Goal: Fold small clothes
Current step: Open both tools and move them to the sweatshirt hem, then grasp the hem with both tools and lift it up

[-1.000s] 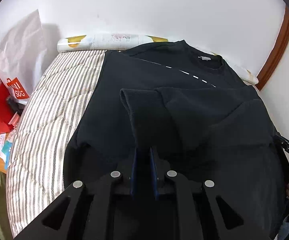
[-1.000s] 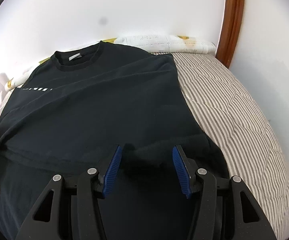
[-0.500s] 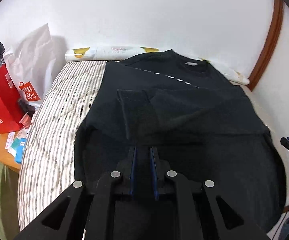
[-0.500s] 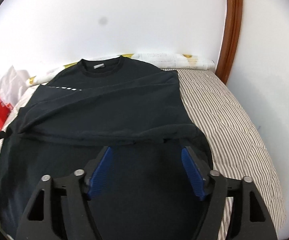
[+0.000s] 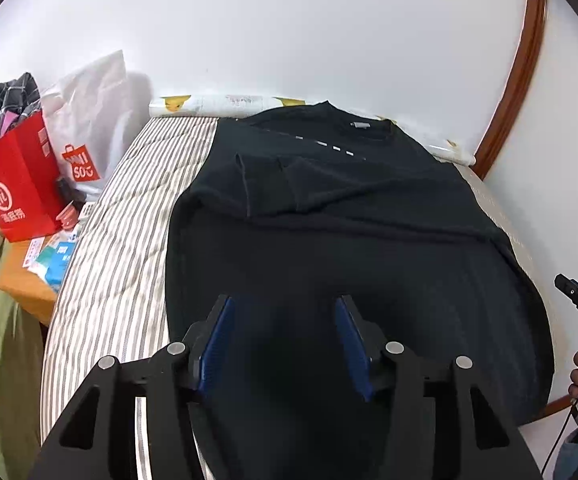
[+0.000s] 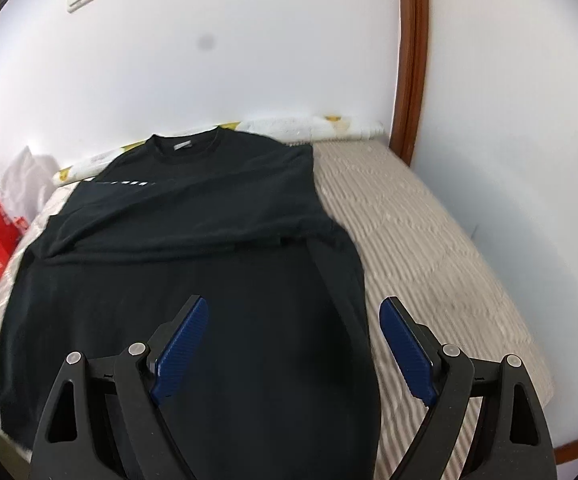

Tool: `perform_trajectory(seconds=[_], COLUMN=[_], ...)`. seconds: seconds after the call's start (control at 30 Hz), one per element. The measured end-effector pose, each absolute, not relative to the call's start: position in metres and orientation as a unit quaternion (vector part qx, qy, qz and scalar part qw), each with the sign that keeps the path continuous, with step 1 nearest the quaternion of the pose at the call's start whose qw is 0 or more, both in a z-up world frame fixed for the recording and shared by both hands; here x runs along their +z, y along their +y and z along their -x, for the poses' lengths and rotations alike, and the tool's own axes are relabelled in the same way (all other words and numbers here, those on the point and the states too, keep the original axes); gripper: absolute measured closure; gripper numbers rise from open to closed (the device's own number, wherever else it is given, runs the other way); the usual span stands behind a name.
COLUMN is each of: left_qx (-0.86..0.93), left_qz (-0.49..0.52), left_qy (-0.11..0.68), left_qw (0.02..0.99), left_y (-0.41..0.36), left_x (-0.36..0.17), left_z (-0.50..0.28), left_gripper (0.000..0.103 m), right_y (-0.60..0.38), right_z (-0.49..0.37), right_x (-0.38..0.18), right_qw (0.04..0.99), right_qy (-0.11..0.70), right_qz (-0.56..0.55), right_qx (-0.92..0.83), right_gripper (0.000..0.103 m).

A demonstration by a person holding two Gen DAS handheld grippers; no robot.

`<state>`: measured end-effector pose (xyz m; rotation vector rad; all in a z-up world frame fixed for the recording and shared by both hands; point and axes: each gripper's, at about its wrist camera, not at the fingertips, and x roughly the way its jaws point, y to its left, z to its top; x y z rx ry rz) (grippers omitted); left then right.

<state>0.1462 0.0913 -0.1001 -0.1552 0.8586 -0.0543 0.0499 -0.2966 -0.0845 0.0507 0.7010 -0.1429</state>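
**Sleeves in, bottom fold still to come**

A white-walled room with a brown door frame [image 6: 413, 60] holds a bed with a striped cover [image 5: 121, 216], and the black T-shirt [image 5: 329, 248] lies spread flat on it, collar at the far end, hem nearest the jaws.

Both sleeves look folded in across the chest, so the side folds seem done; the judgement is that the lengthwise fold, hem up toward the collar, is left.

The left gripper [image 5: 285, 336] hangs over the shirt's lower half, its jaws opening and empty. The right gripper [image 6: 293, 344] is over the shirt's right edge, jaws opening wide, nothing between them.

Beyond the left jaws, off the bed's side, stand a red paper bag [image 5: 13, 184] and a white shopping bag [image 5: 89, 120]; neither blocks the shirt. A rolled printed mat [image 6: 321, 128] lies past the collar against the wall.
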Motion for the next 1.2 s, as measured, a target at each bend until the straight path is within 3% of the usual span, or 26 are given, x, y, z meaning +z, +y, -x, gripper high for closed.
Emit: perform_trajectory(seconds=[0.23,0.37,0.5,0.83,1.2], left_qx=[-0.018,-0.011,-0.008,-0.042,-0.036], left_qz=[0.076,0.080,0.085,0.142,0.089], left_qy=[0.416,0.423,0.431,0.455,0.463], left_qw=[0.906,0.903,0.898,0.878,0.881], left_y=[0.102,0.109,0.115,0.128,0.092], left_x=[-0.115,-0.130,-0.144,-0.166,-0.172], left_z=[-0.115,-0.101,-0.089,-0.066,-0.047], left_gripper=[0.053,0.053,0.053,0.053,0.055], right_y=[-0.316,-0.321,-0.324,-0.324,-0.323], right_z=[-0.023,-0.005,0.006,0.031,0.040], right_x=[-0.105,-0.124,-0.141,-0.165,-0.179], right_qw=[0.922,0.914,0.907,0.905,0.906], right_qy=[0.376,0.394,0.410,0.418,0.418], right_qz=[-0.045,-0.035,-0.051,-0.066,-0.056], right_qx=[-0.085,-0.093,-0.081,-0.051,-0.037], right_gripper=[0.016,0.026,0.029,0.029,0.029])
